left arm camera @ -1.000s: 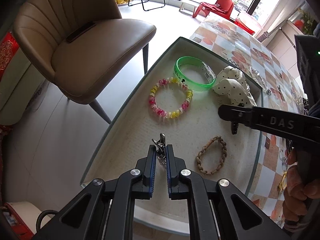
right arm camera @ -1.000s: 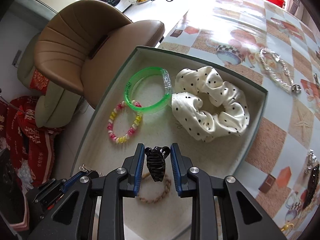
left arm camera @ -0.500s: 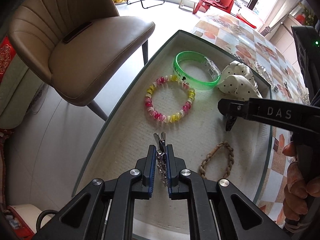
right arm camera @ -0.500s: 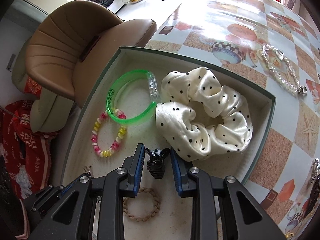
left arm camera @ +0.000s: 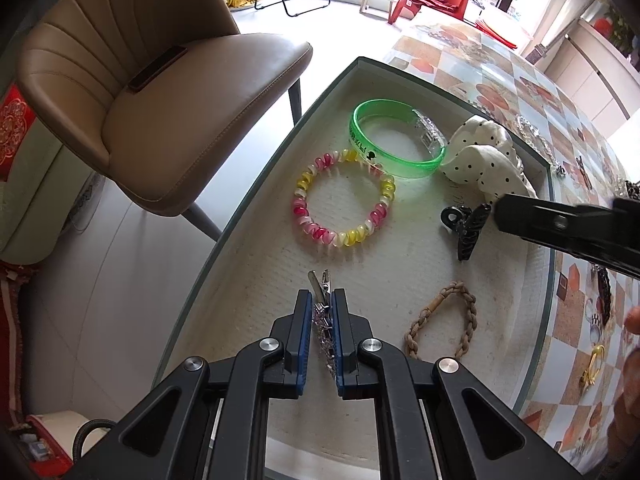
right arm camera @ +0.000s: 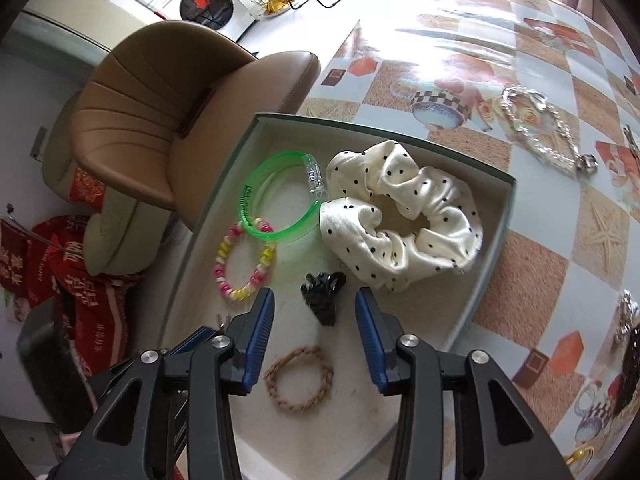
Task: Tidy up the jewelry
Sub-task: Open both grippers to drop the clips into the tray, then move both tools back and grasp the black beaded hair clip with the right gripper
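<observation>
The left gripper pinches a glittery metal hair clip, its lower end hidden between the blue pads. The right gripper has just been opening; its jaws stand spread, touching nothing. Below them lies a braided tan cord bracelet; between their tips, a glossy black claw clip rests on the shallow box's textured cream lining. Beyond lie a pink-and-yellow spiral bracelet, a translucent green bangle and a cream polka-dot satin scrunchie.
</observation>
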The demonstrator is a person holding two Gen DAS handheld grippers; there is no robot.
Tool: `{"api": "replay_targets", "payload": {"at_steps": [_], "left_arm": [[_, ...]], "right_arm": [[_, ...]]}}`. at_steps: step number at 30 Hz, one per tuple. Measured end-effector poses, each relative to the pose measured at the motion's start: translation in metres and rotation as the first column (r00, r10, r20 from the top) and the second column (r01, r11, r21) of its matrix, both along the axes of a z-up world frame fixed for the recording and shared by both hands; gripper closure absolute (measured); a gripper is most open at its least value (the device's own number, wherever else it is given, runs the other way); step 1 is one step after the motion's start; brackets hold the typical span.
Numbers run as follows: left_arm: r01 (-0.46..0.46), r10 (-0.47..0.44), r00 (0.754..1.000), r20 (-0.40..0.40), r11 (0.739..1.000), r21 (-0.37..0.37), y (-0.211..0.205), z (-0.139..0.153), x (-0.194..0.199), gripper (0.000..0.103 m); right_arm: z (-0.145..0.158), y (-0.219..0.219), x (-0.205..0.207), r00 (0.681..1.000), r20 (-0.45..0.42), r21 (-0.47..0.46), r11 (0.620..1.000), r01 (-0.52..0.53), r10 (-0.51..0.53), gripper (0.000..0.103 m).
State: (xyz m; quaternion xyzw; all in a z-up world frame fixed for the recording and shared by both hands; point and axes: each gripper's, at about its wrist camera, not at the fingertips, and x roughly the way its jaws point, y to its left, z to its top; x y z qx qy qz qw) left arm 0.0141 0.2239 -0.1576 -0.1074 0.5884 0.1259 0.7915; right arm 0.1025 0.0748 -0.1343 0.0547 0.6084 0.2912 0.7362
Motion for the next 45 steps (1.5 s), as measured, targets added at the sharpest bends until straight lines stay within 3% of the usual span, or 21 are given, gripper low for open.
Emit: {"api": "replay_targets", "payload": {"at_steps": [12, 13, 14, 15, 16, 22, 23, 24, 25, 30, 35, 45], "left_arm": [[0.004, -0.004, 1.000, -0.018, 1.000, 0.014, -0.018, 0.008, -0.003, 0.090], [0.008, -0.007, 1.000, -0.019, 1.000, 0.017, -0.021, 0.009, -0.003, 0.082], [0.010, -0.010, 1.000, -0.020, 1.000, 0.020, -0.023, 0.010, -0.003, 0.061], [0.008, -0.008, 1.000, -0.020, 1.000, 0.028, -0.024, 0.012, -0.003, 0.004], [-0.009, 0.008, 1.000, 0.005, 0.998, 0.067, -0.026, 0.018, -0.005, 0.000], [0.046, -0.046, 0.999, -0.001, 0.993, 0.104, -0.044, 0.029, 0.001, 0.000], [0.058, -0.059, 0.998, 0.002, 0.992, 0.113, -0.048, 0.031, 0.001, 0.000], [0.070, -0.071, 0.997, 0.008, 0.990, 0.123, -0.052, 0.034, 0.002, 0.000], [0.084, -0.086, 0.996, 0.012, 0.988, 0.129, -0.058, 0.036, 0.003, 0.000], [0.150, -0.157, 0.987, 0.038, 0.979, 0.135, -0.090, 0.049, 0.009, 0.000], [0.227, -0.233, 0.971, 0.052, 0.969, 0.096, -0.126, 0.054, 0.019, 0.000], [0.345, -0.346, 0.938, 0.035, 0.938, 0.042, -0.182, 0.041, 0.025, 0.000]], "right_arm": [[0.014, -0.070, -0.025, 0.993, -0.025, 0.006, 0.993, 0.115, -0.115, 0.046], [0.014, -0.078, -0.028, 0.992, -0.026, 0.004, 0.992, 0.126, -0.126, 0.045], [0.015, -0.086, -0.030, 0.990, -0.027, 0.001, 0.990, 0.140, -0.140, 0.042], [0.015, -0.093, -0.032, 0.988, -0.027, -0.002, 0.988, 0.152, -0.152, 0.040], [0.016, -0.103, -0.034, 0.986, -0.028, -0.006, 0.986, 0.167, -0.167, 0.039], [0.018, -0.160, -0.041, 0.965, -0.028, -0.044, 0.965, 0.260, -0.261, 0.033], [0.017, -0.169, -0.042, 0.961, -0.029, -0.050, 0.960, 0.275, -0.276, 0.029], [0.017, -0.180, -0.043, 0.954, -0.032, -0.057, 0.953, 0.296, -0.298, 0.018], [0.016, -0.189, -0.044, 0.948, -0.030, -0.060, 0.947, 0.315, -0.317, 0.016], [0.010, -0.231, -0.045, 0.923, -0.028, -0.108, 0.919, 0.378, -0.383, 0.016], [0.004, -0.253, -0.043, 0.911, -0.016, -0.154, 0.902, 0.404, -0.411, 0.016], [-0.007, -0.267, -0.029, 0.925, 0.022, -0.218, 0.901, 0.376, -0.380, 0.016]]}}
